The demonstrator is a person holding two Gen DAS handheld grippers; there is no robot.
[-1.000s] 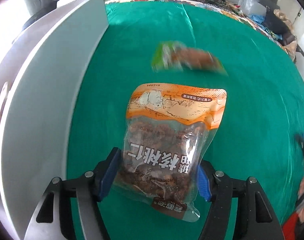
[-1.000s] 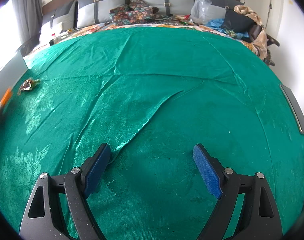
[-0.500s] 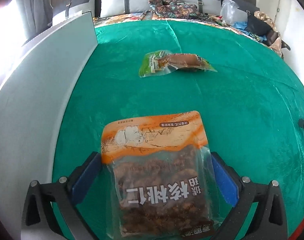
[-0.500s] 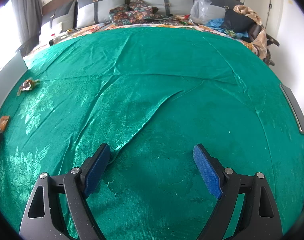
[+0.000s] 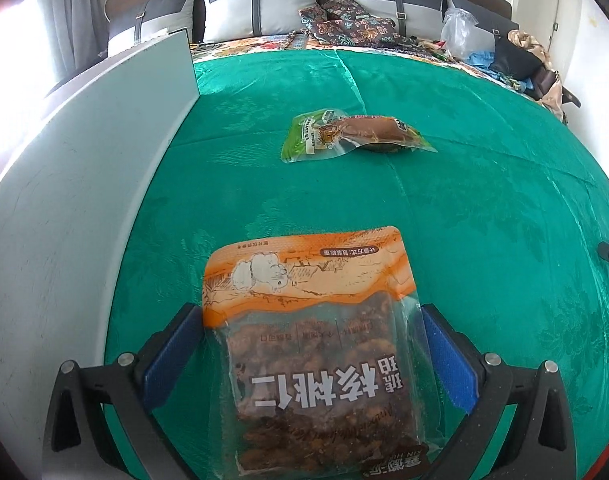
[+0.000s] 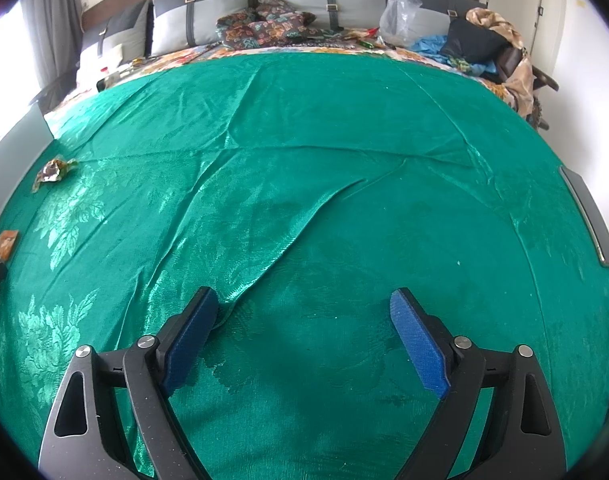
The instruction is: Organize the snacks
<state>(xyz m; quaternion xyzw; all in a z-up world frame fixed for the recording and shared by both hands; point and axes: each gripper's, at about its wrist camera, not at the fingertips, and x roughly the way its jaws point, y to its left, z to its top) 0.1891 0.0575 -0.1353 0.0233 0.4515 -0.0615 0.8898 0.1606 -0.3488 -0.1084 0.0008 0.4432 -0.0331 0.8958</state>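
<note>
Walnut bag [image 5: 312, 344] lies flat on the green cloth [image 5: 484, 208] in the left wrist view, its orange top pointing far and its clear lower half between the spread jaws of the left gripper [image 5: 306, 360]. The jaws have just been opening and now stand wide, both blue pads clear of the bag's sides — it is let go, not held. A second snack, the green packet [image 5: 352, 134], lies farther off toward the middle, and a grey panel [image 5: 84, 208] runs along the left. The bag looks light, with soft, slick film over lumpy contents; I judge it would sag and slide if pinched at a corner, so the filled middle, taken across its width, seems the surest hold. In the right wrist view the right gripper [image 6: 304, 338] hangs over bare, wrinkled cloth with its jaws wide and nothing between them; they have just been opening a little further. A small wrapper [image 6: 52, 170] lies far left.
</note>
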